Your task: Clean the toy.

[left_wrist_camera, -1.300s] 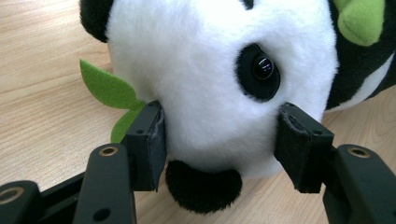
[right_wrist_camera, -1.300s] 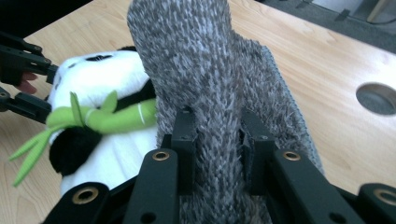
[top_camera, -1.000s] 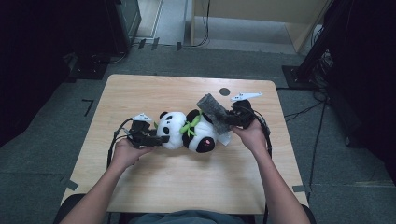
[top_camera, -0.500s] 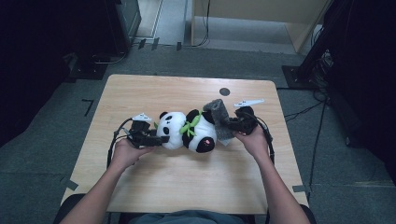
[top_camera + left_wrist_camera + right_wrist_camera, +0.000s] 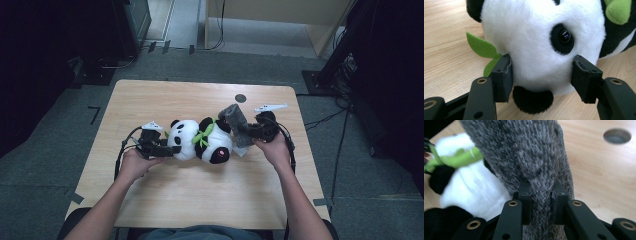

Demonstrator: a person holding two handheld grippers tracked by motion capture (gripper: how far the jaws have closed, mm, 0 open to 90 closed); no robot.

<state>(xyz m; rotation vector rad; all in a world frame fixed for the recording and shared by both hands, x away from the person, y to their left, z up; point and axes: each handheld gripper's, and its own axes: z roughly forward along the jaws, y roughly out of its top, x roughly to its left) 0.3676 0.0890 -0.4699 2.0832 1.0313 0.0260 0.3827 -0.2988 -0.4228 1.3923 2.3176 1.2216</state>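
A plush panda [image 5: 200, 141] lies mid-table on a light wooden table [image 5: 200, 200] with a round hole [image 5: 241, 98], grey floor around. The left gripper [image 5: 541, 75] clamps its white head; the right gripper [image 5: 540, 197] pinches a grey knitted cloth [image 5: 531, 157] beside it.

readable text: none | labels, brands, numbers, signs: none legible on any surface in the three views
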